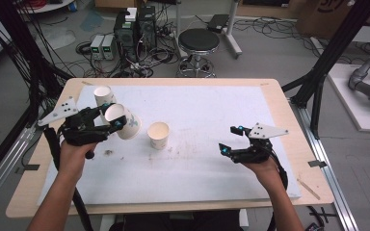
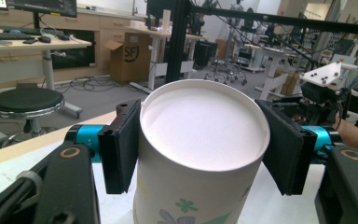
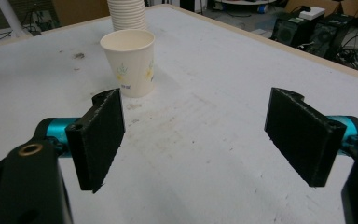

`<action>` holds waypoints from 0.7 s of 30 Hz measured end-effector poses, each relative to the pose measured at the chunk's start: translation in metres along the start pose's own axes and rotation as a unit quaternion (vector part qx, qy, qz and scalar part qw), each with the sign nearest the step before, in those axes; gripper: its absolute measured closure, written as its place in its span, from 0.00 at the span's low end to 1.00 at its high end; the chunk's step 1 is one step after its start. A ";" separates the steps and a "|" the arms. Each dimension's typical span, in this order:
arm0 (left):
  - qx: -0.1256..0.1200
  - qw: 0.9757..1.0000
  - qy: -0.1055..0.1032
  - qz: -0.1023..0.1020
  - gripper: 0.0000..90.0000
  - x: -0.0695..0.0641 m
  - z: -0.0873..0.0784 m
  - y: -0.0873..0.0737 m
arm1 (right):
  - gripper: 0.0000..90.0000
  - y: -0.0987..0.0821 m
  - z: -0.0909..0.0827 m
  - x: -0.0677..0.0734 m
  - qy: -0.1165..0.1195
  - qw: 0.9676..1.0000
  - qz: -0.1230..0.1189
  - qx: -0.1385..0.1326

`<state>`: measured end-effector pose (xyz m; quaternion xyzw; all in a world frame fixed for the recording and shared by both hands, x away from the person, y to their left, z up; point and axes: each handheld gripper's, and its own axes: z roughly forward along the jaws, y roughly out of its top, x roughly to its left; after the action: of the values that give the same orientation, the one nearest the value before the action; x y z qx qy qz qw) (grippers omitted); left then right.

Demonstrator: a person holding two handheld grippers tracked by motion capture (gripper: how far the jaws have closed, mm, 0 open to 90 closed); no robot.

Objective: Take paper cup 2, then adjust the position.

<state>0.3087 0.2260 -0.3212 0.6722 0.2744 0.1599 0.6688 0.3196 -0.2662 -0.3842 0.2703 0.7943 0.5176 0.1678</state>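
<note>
Your left gripper [image 1: 110, 118] holds a light, thin paper cup [image 1: 124, 121] tilted, left of the upright cup [image 1: 158, 135] on the surface [image 1: 212, 163], so squeeze gently near its rim, while your right gripper [image 1: 230, 139], jaws wide, holds nothing.

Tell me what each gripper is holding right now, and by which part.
The left gripper clamps a paper cup by its side wall, just below the rim. The right gripper holds nothing; its jaws stand open above the table.

Robotics lab: floor computers [image 1: 135, 29], tangled cables [image 1: 139, 60], stool [image 1: 198, 43], workbenches [image 2: 23, 46].
</note>
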 end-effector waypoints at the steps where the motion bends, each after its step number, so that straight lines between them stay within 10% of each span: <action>1: 0.001 1.000 -0.002 0.000 0.39 -0.001 0.001 -0.001 | 0.23 -0.001 0.000 0.000 0.002 1.000 0.003 0.004; 21: 0.014 0.999 -0.037 -0.014 0.39 -0.016 0.022 -0.003 | 0.23 -0.001 -0.004 0.005 0.028 1.000 0.012 -0.002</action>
<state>0.3084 0.1988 -0.3234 0.6830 0.2610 0.1214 0.6713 0.3136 -0.2667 -0.3834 0.2646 0.7944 0.5286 0.1397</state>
